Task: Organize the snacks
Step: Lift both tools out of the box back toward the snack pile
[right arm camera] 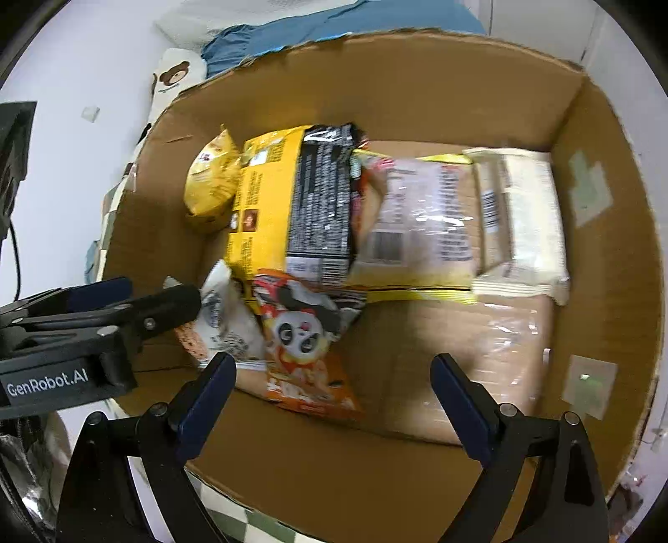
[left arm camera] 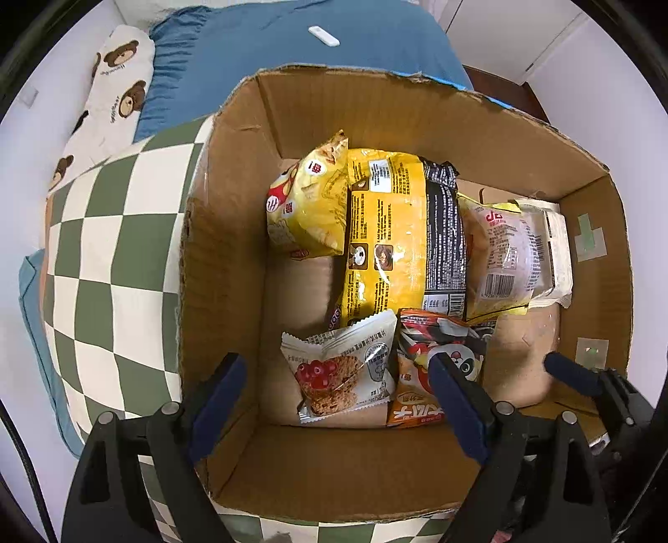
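Note:
A cardboard box holds several snack packs. A yellow chip bag lies at its far left beside a large yellow-and-black noodle pack. A clear-wrapped pack lies to the right. A white oat-bar wrapper and an orange panda pack lie nearest. My left gripper is open and empty above the box's near left corner, its left finger outside the wall. My right gripper is open and empty over the panda pack. The left gripper's finger shows at the left of the right wrist view.
The box sits on a green-and-white checkered cushion on a bed with a blue blanket. A bear-print pillow and a white remote lie beyond. Taped patches mark the box's right wall.

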`<state>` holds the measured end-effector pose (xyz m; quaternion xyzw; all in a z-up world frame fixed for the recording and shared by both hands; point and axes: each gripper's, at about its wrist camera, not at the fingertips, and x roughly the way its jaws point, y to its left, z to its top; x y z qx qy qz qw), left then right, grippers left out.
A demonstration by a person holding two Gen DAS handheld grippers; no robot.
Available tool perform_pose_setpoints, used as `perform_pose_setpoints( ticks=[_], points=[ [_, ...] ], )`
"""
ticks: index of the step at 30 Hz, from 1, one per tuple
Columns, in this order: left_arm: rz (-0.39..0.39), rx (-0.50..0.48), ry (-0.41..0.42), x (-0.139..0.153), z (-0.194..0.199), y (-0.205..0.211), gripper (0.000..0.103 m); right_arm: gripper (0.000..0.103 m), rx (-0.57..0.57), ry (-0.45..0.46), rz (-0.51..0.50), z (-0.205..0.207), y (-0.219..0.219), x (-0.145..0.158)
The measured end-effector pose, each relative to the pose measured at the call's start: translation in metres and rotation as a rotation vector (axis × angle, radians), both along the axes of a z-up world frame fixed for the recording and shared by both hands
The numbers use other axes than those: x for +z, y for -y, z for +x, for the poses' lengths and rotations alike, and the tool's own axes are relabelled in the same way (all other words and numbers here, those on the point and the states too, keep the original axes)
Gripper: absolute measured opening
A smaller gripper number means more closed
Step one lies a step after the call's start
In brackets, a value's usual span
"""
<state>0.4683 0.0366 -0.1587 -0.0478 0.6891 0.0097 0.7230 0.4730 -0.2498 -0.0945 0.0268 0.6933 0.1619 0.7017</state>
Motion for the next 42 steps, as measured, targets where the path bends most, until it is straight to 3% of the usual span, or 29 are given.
perform_pose_setpoints(
  ticks=[5, 14, 29, 42],
  points=[
    [0.004, 0.006, 0.061, 0.015, -0.01, 0.0, 0.089, 0.096, -0.028, 0.035, -0.048, 0.0, 0.021, 0.004],
    [0.013, -0.004, 0.188, 0.047, -0.036, 0.009, 0.089, 0.096, -0.067, 0.152, -0.101, -0.012, 0.049, 0.052],
    [0.061, -0.028, 0.457, 0.119, -0.106, 0.027, 0.089, 0.096, -0.09, 0.414, -0.109, -0.076, 0.071, 0.136],
    [0.078, -0.05, 0.588, 0.155, -0.157, 0.036, 0.089, 0.096, -0.108, 0.581, -0.09, -0.132, 0.079, 0.202]
  ],
)
